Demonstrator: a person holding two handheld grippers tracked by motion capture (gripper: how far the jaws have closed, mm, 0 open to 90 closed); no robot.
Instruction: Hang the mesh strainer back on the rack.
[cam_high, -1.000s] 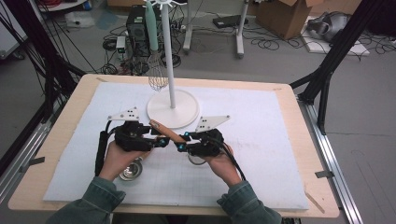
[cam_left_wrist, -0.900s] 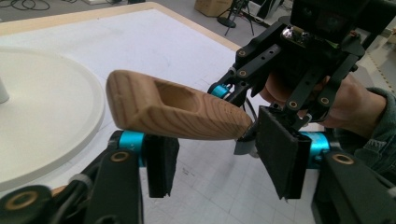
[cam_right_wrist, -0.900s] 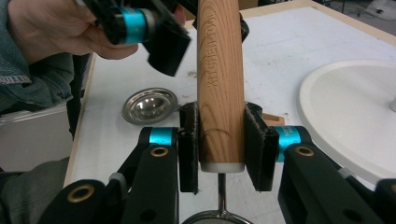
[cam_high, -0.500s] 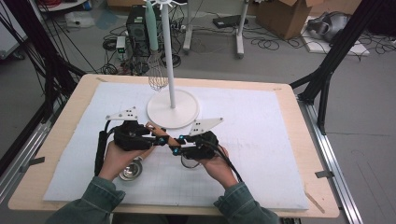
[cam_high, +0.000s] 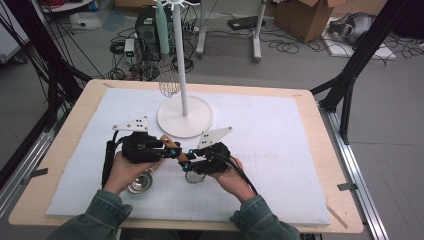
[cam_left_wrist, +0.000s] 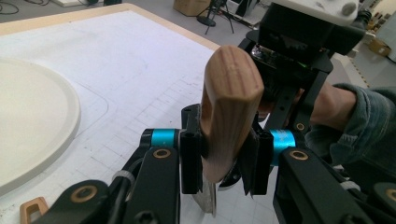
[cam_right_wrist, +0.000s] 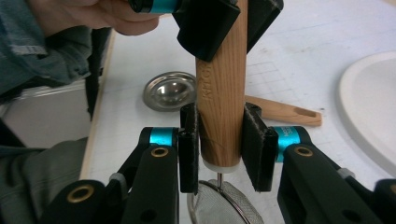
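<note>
Mesh strainer's wooden handle (cam_right_wrist: 222, 98) held above the mat between both hands: left gripper (cam_left_wrist: 219, 158) just clamped its end, right gripper (cam_right_wrist: 219, 147) pinches near the sieve. Light, stiff, smooth (grip mid-handle).

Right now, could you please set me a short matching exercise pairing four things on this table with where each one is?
Things:
1. wooden handle
2. steel bowl
3. whisk
4. white round base

Places:
A. hanging beside the pole of the stand
B. lying on the mat by the person's left hand
C. clamped between the jaws of the left gripper and the right gripper
D. standing on the mat beyond both grippers

Pairs: 1-C, 2-B, 3-A, 4-D
</note>
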